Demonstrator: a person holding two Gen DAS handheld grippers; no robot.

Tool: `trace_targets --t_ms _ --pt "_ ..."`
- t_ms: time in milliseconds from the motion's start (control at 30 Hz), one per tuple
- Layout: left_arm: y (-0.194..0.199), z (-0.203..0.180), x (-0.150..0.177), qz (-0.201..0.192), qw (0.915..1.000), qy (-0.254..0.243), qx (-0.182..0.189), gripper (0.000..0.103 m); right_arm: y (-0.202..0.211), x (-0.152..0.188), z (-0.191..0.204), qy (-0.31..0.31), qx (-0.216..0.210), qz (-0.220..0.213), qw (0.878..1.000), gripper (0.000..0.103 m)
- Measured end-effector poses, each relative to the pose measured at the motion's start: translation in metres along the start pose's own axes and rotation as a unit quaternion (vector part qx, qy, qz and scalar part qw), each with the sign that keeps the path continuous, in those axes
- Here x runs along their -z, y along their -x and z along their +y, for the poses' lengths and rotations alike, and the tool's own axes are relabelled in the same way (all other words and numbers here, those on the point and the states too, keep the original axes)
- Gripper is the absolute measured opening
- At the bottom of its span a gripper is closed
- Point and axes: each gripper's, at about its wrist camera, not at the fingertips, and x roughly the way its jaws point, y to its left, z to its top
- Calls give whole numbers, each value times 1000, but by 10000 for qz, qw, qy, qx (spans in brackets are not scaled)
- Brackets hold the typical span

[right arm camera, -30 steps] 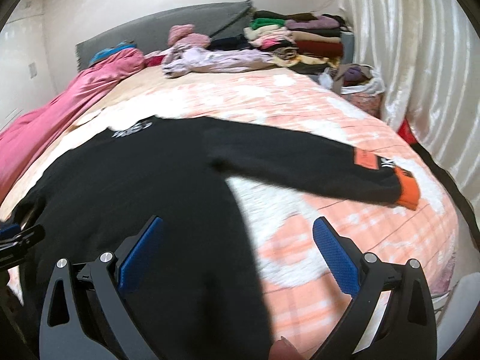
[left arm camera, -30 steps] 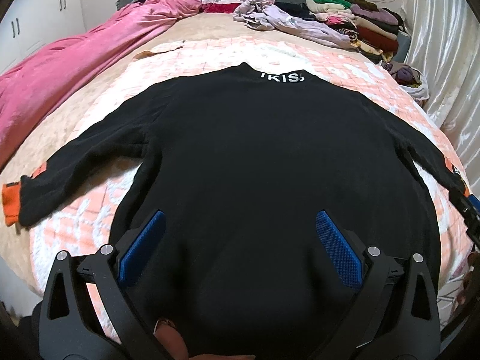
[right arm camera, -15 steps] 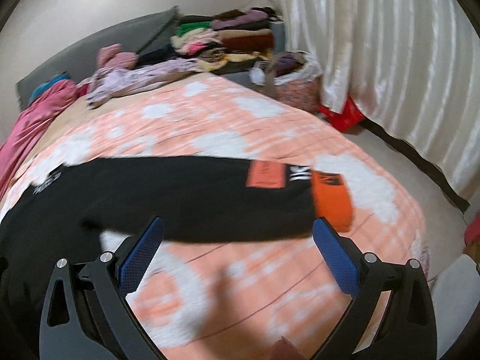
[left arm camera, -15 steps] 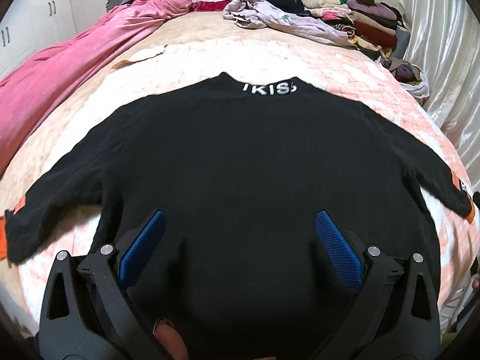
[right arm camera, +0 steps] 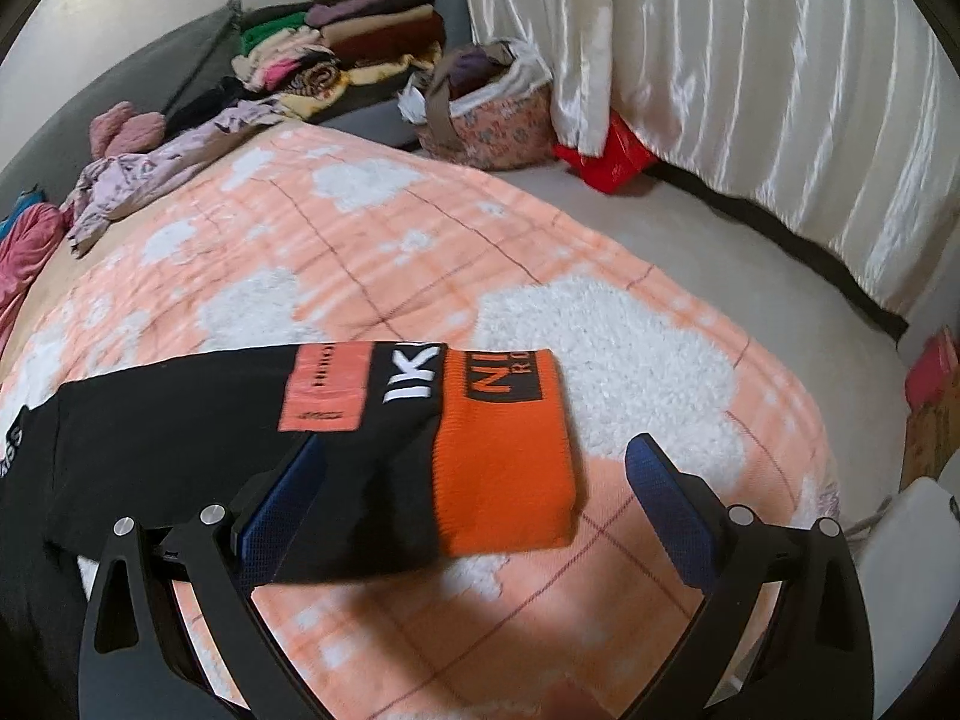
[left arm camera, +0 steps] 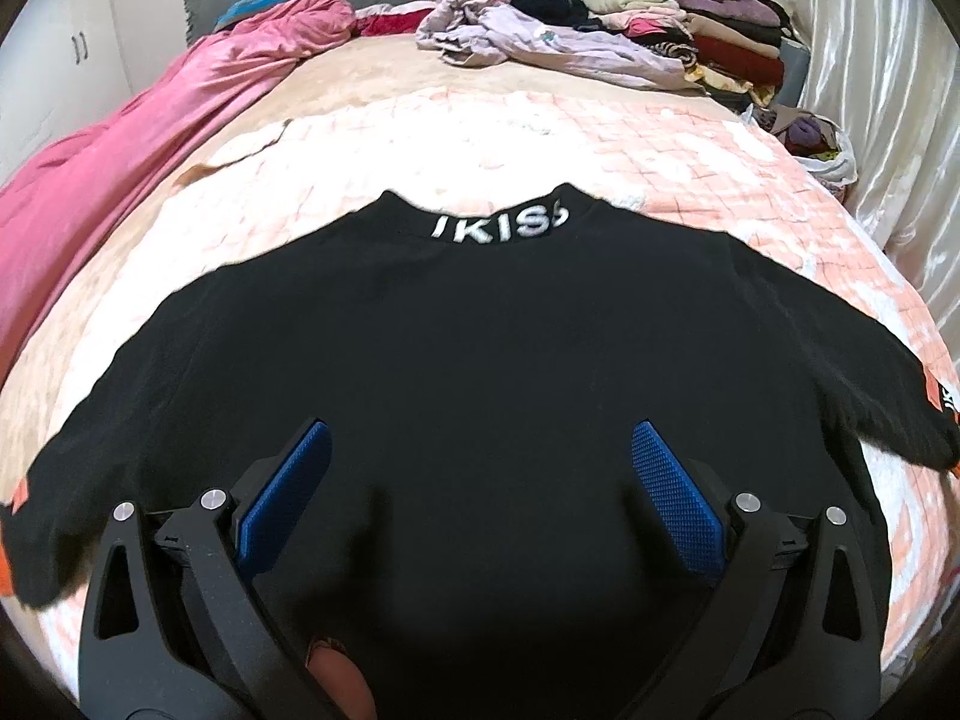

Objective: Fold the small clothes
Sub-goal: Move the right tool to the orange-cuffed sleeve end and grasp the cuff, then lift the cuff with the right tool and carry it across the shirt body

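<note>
A black sweater [left arm camera: 480, 348] with white letters on its collar lies spread flat on the bed, both sleeves out to the sides. My left gripper [left arm camera: 477, 450] hovers open over its lower body, blue pads wide apart. The right sleeve [right arm camera: 180, 414] ends in an orange cuff [right arm camera: 504, 456] with a salmon patch beside it. My right gripper [right arm camera: 474, 462] stands open straddling that cuff, with the left fingertip over the black part and the right fingertip over the blanket. Whether it touches the cloth is unclear.
A peach and white blanket [left arm camera: 540, 138] covers the bed. A pink quilt [left arm camera: 150, 120] lies along the left. Piled clothes [left arm camera: 672, 30] sit at the head. A floral basket [right arm camera: 492, 114], a red bag [right arm camera: 606, 156] and white curtains [right arm camera: 750, 90] stand to the right.
My right gripper swung right along the sleeve and closed in on the orange cuff, which now lies between its fingers. The left gripper shifted forward over the sweater body.
</note>
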Motion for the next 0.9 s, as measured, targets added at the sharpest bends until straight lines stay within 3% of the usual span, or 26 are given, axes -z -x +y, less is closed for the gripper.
trace_targets --t_ms 167,300,400,567,667,900 --pt "-10 -7 -7 -184 9997 -158 -76 94 -31 -4 -11 -437 -357 465 9973 99" --pt "-17 -3 -6 -280 9991 -278 -172 94 -29 -4 -16 -782 -697 410 9937 97" --pt "-21 5 -5 -334 9989 -278 -201 94 -23 -6 -11 -821 -1036 412 9904 79" --pt "-28 24 -1 -303 9994 -95 -124 94 -22 -9 -15 -918 -1253 369 9872 33" --pt "-30 33 0 -256 9996 25 -74 94 -16 -10 -16 -911 -1327 309 9865 24" --pt "-22 42 -1 -330 9993 140 58 94 20 -14 14 -546 -1557 -145 9862 17"
